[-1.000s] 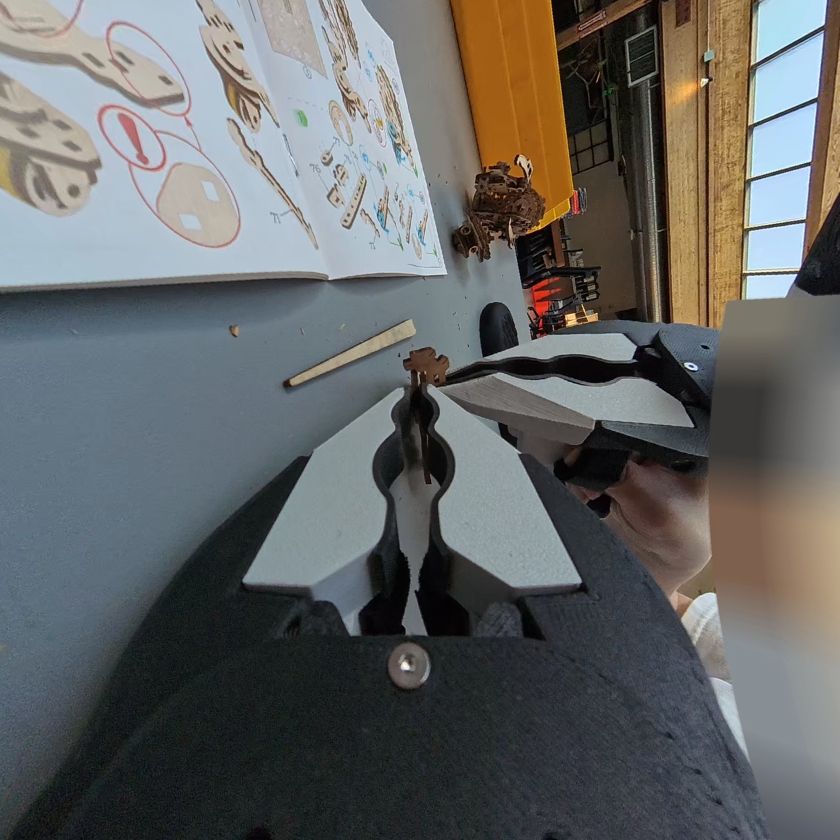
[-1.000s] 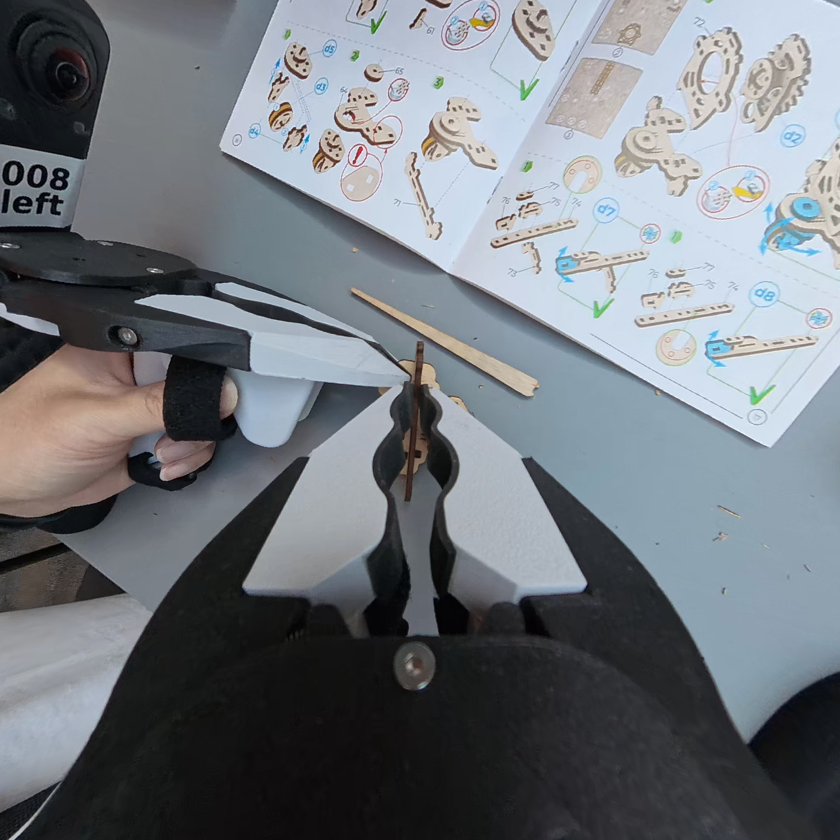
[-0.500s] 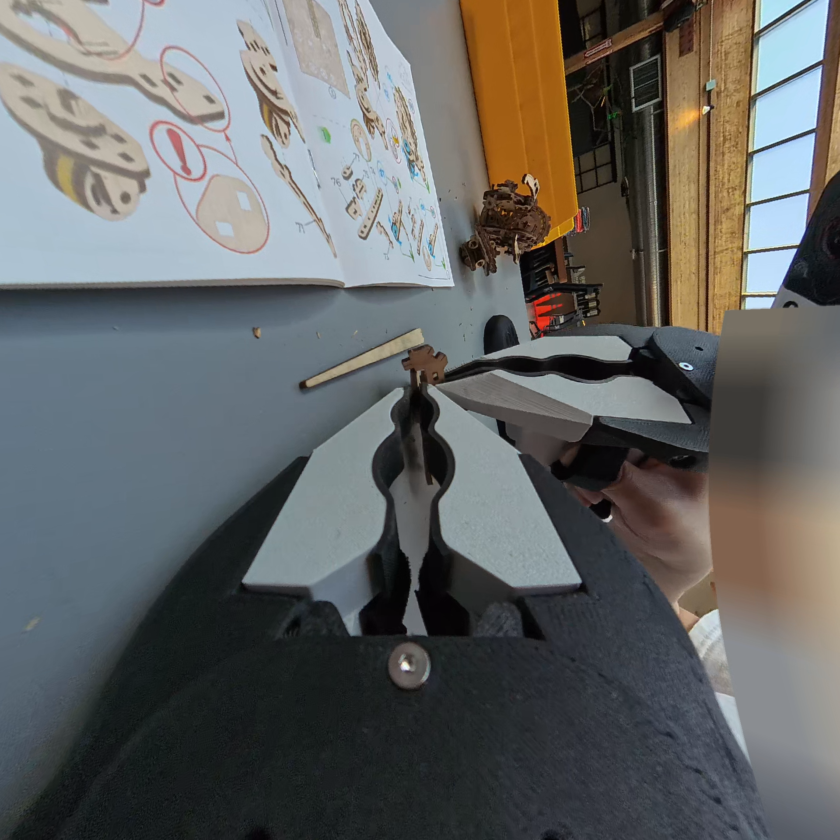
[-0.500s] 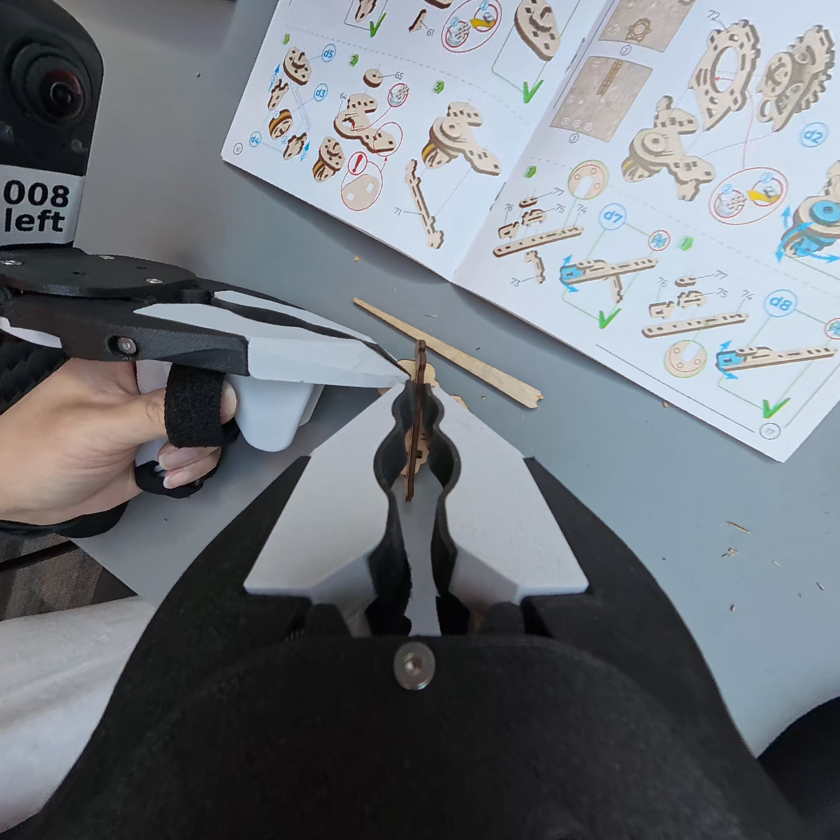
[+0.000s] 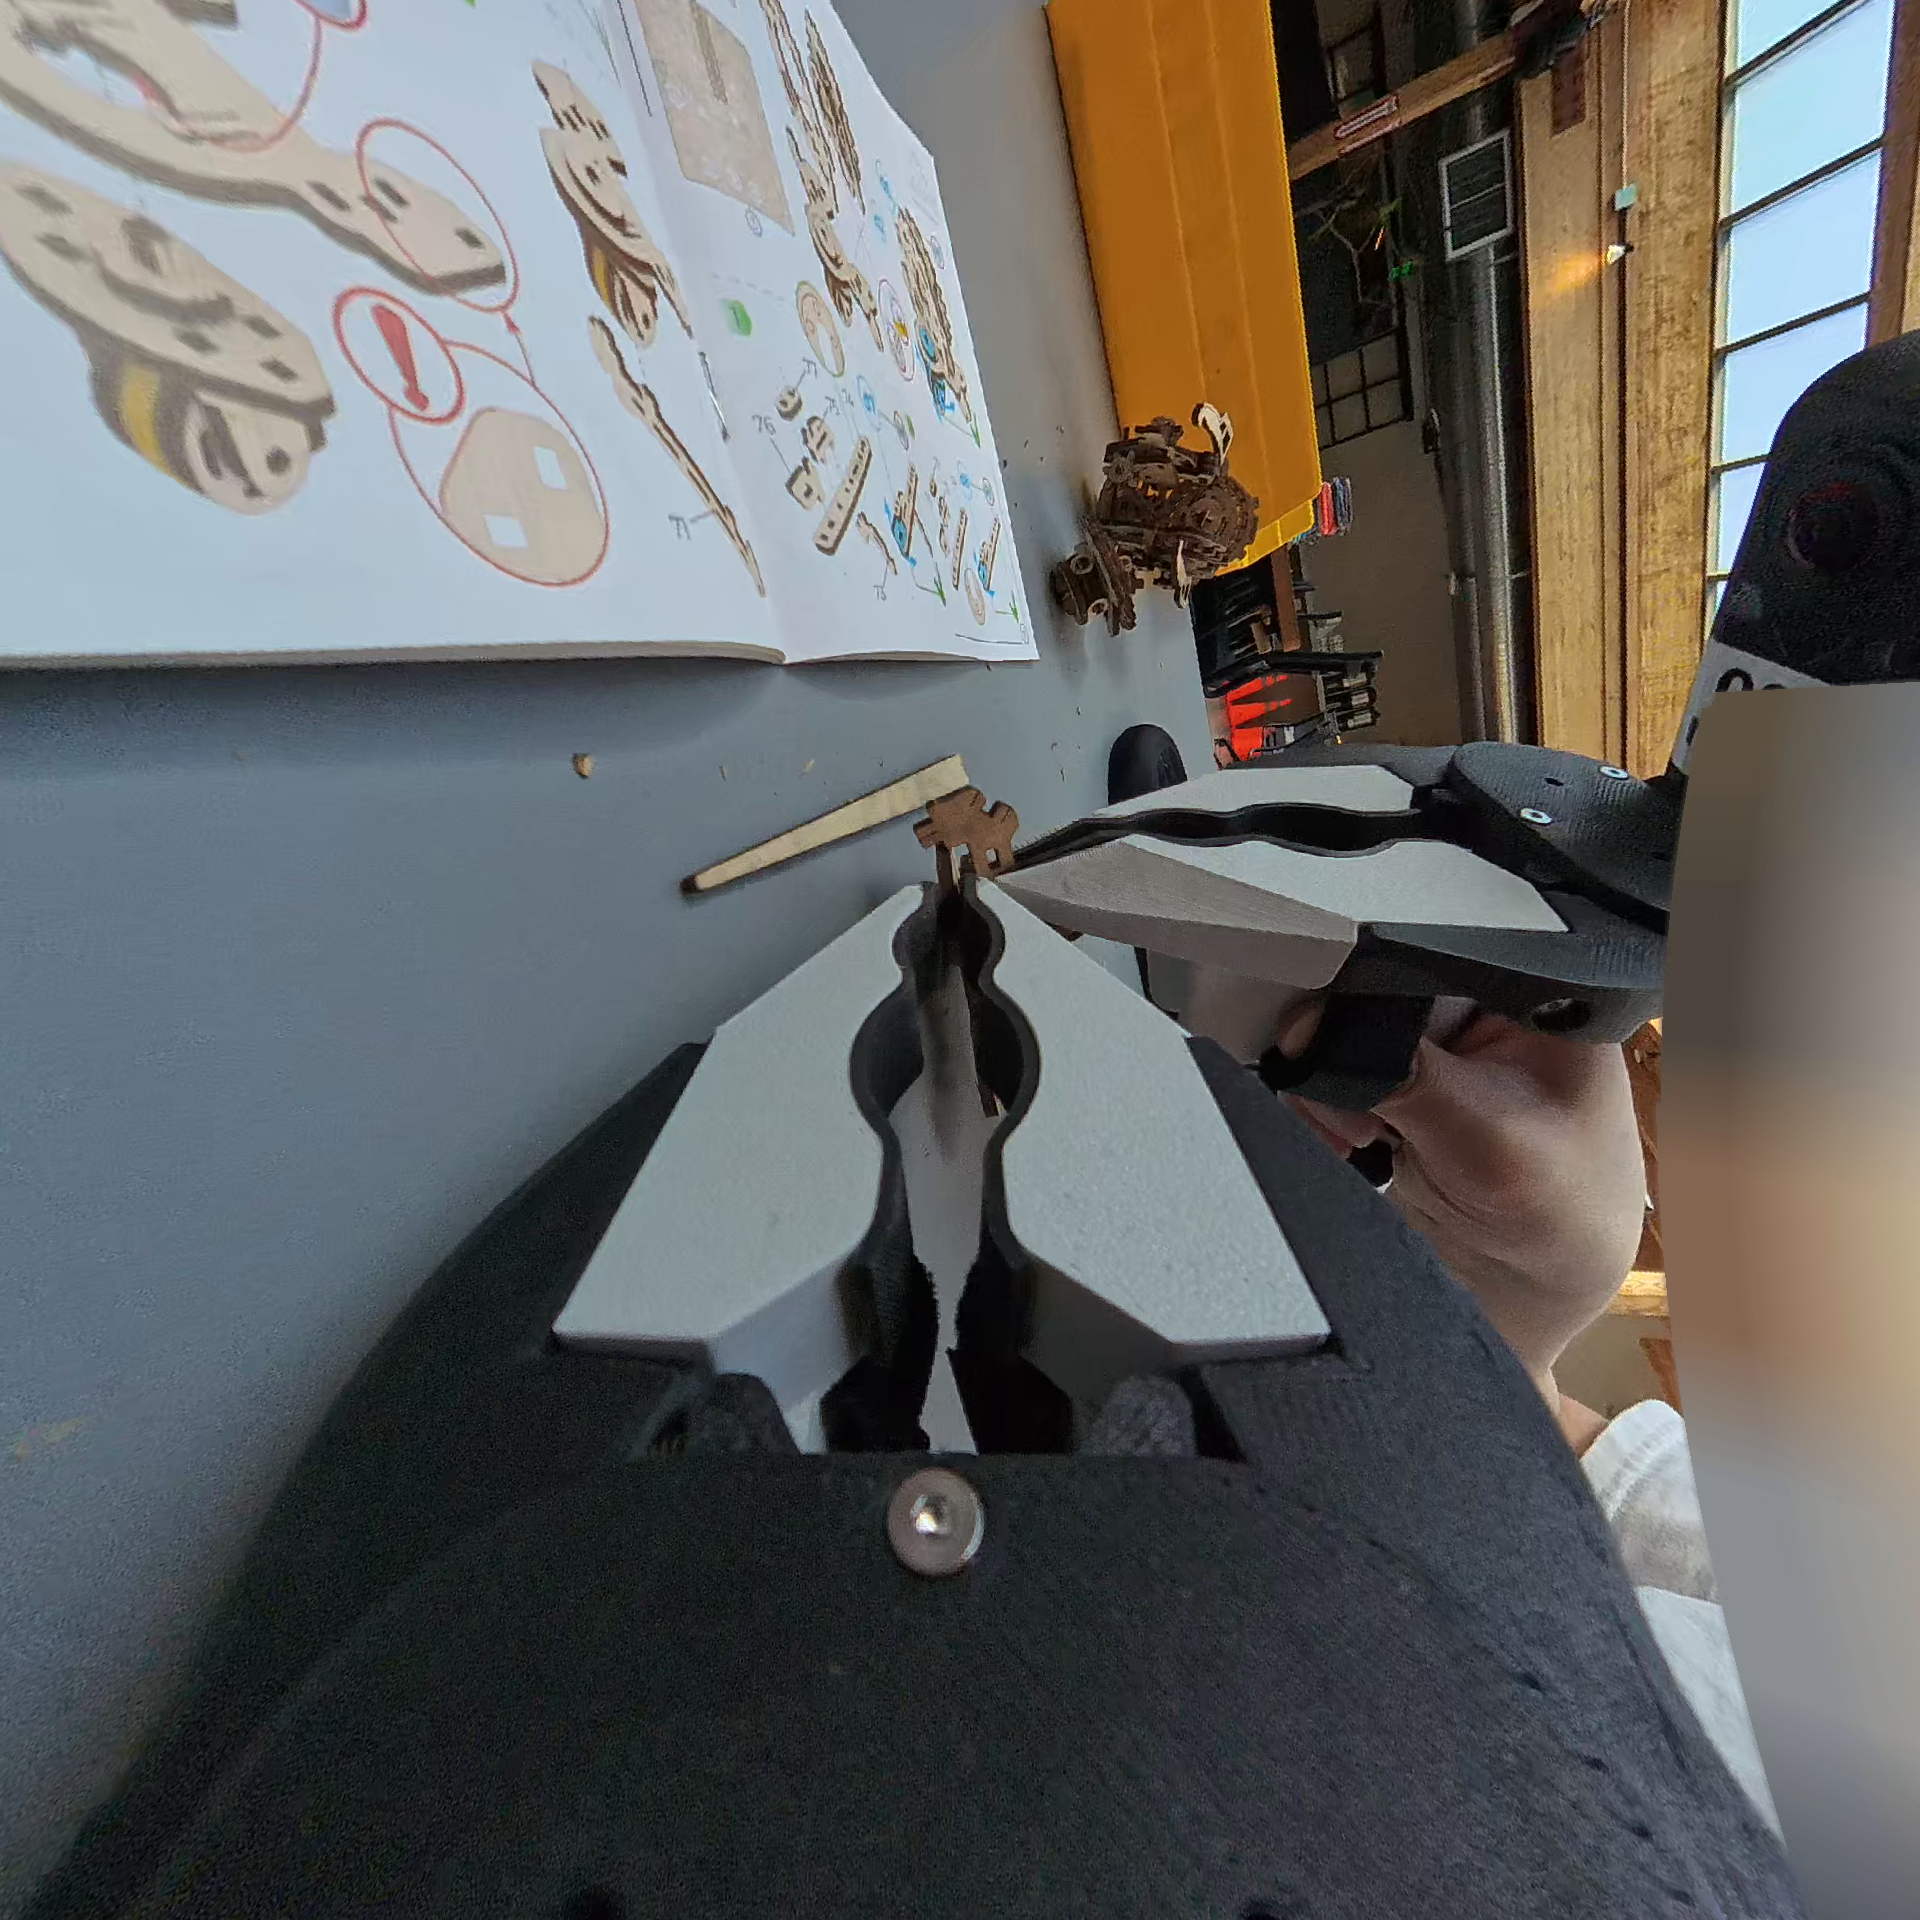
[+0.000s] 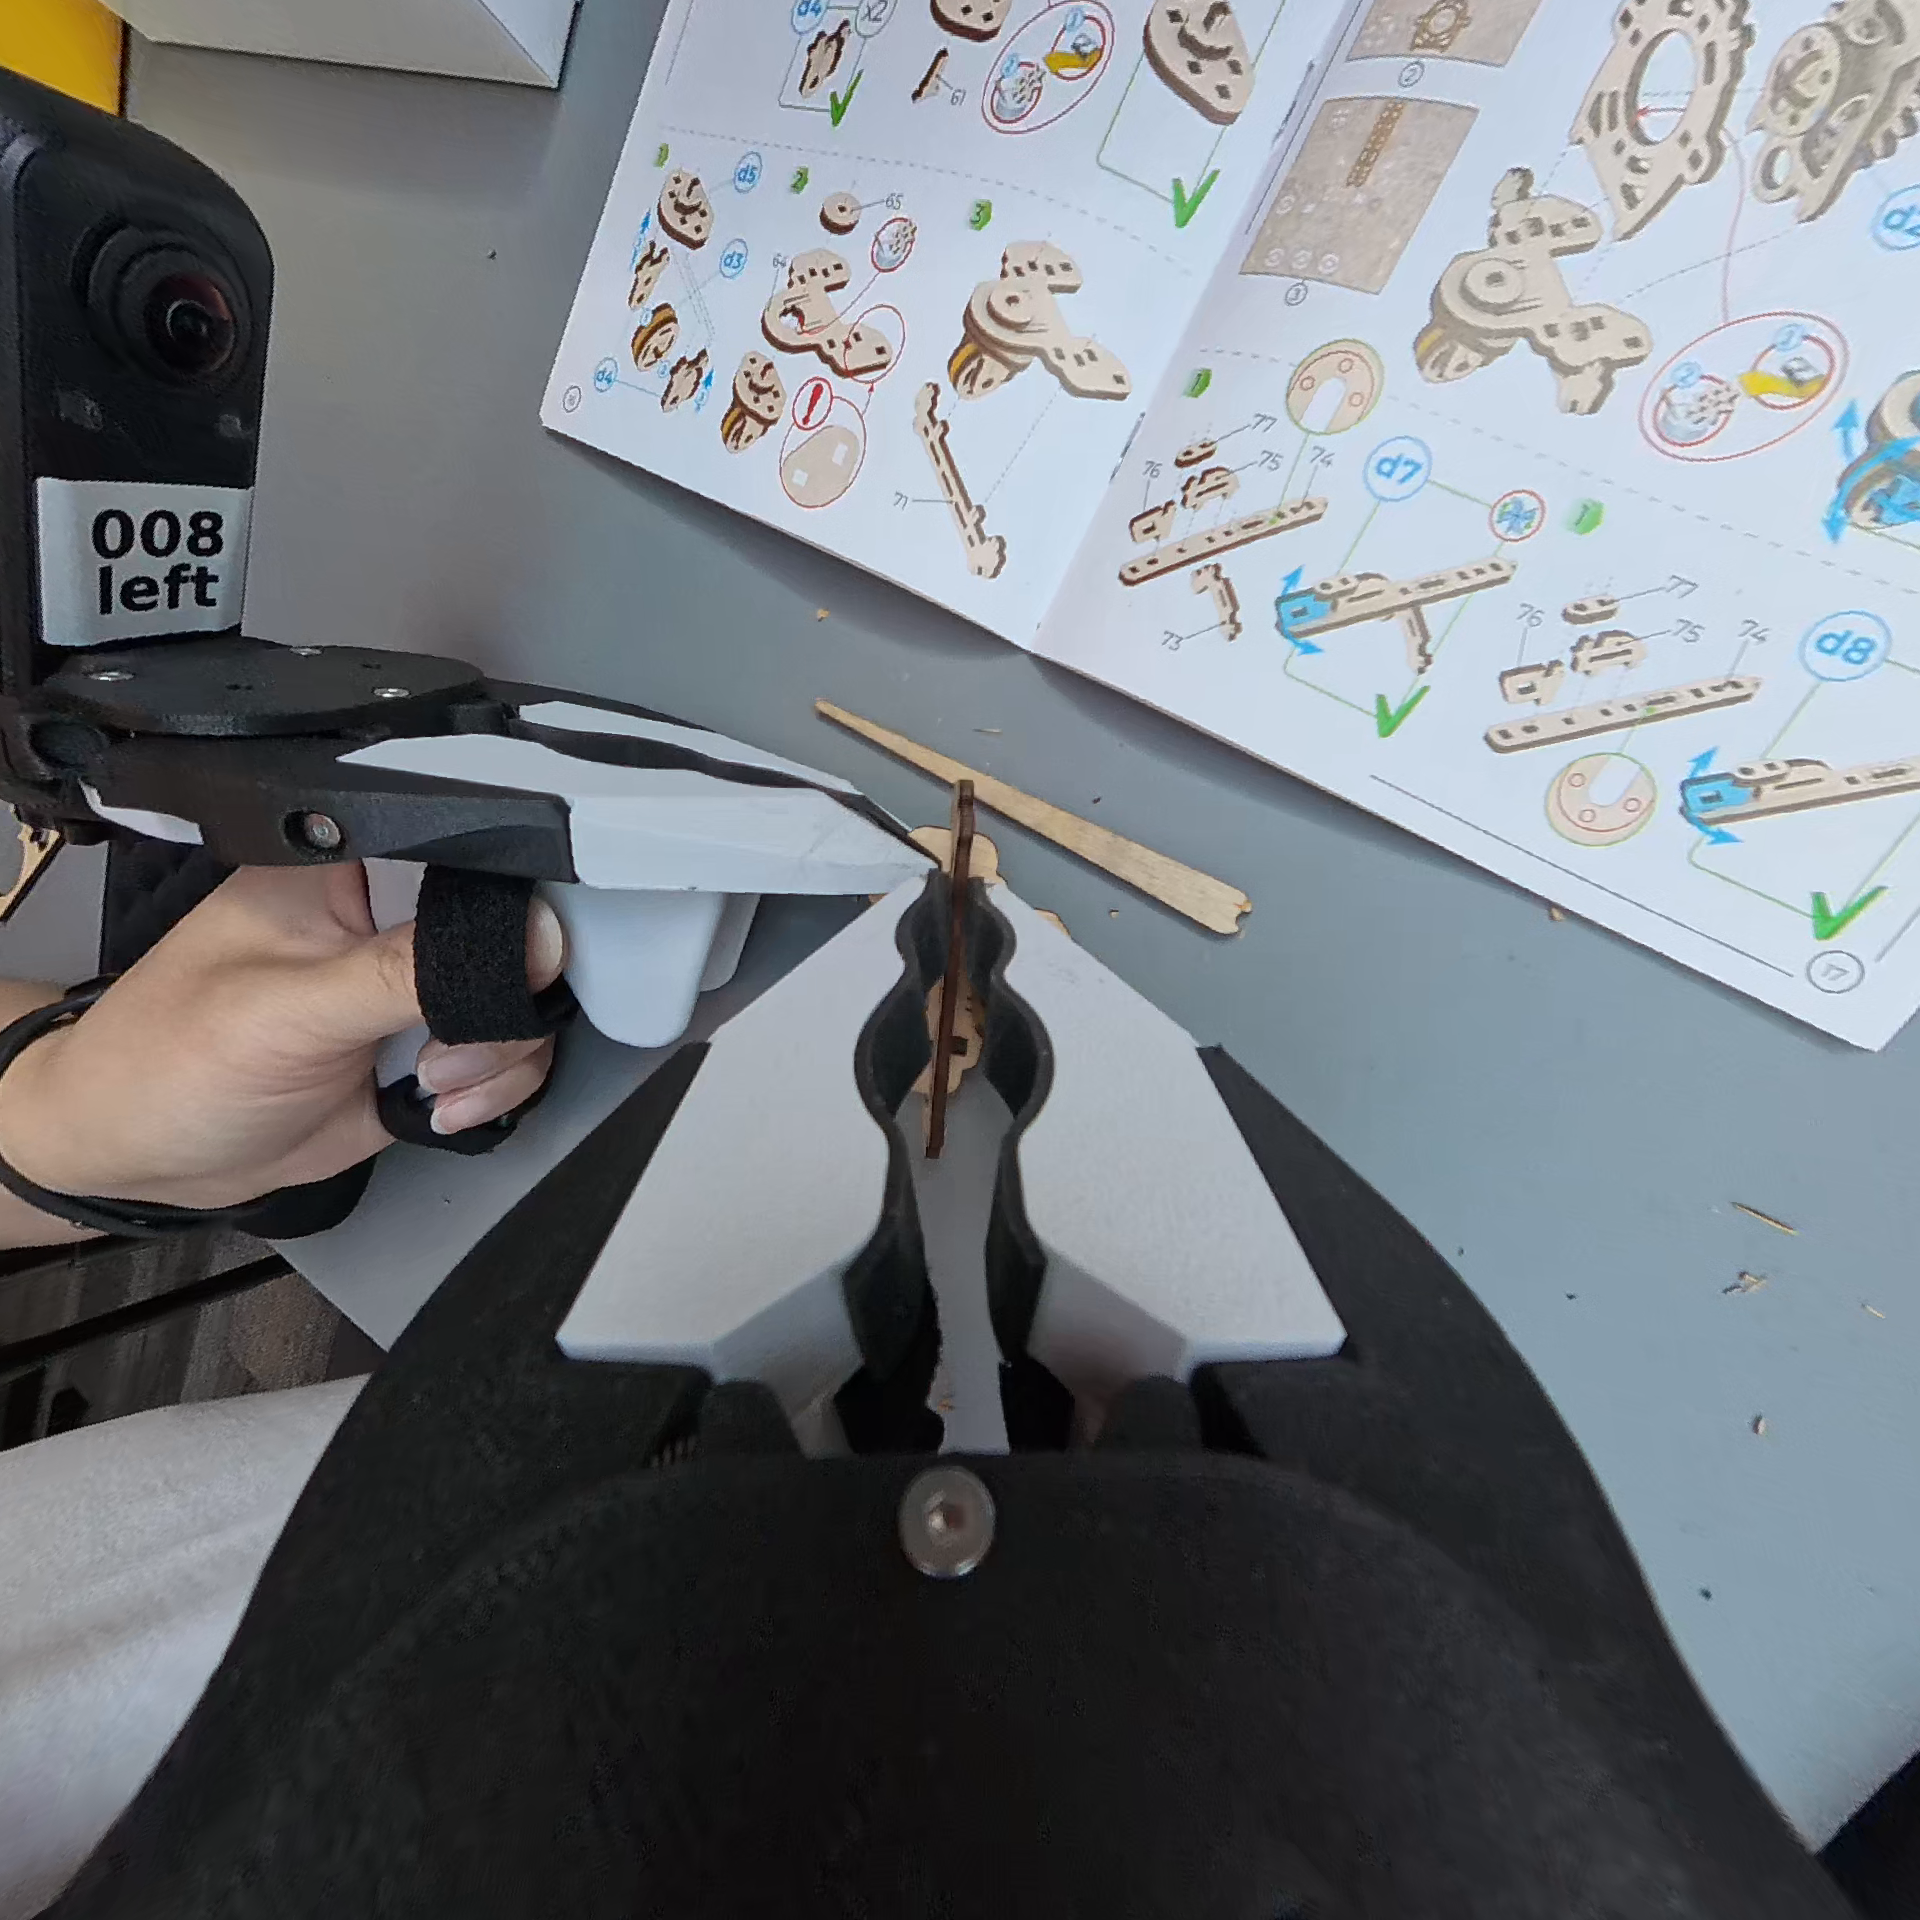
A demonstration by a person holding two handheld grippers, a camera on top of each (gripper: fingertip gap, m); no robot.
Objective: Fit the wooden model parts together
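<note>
At far left in the right wrist view we see a hand (image 6: 239,1049) holding the left gripper (image 6: 920,857), whose fingers are closed on a thin wooden part (image 5: 961,997), seen edge-on in its own view. Its tip meets the right gripper (image 6: 951,883) just above the grey bench (image 6: 1507,1143); that gripper is likewise clamped on a flat wooden piece (image 6: 951,966), held upright between its fingers. In the left wrist view a small brown notched piece (image 5: 966,826) shows where the two tips meet; we cannot tell whether the parts are already joined there. Just beyond the tips a tapered wooden stick (image 6: 1039,821) lies flat on the bench. Farther right lies the open instruction booklet (image 6: 1299,343). A partly built wooden model (image 5: 1153,520) stands beside a yellow bin (image 5: 1174,208) in the left wrist view.
</note>
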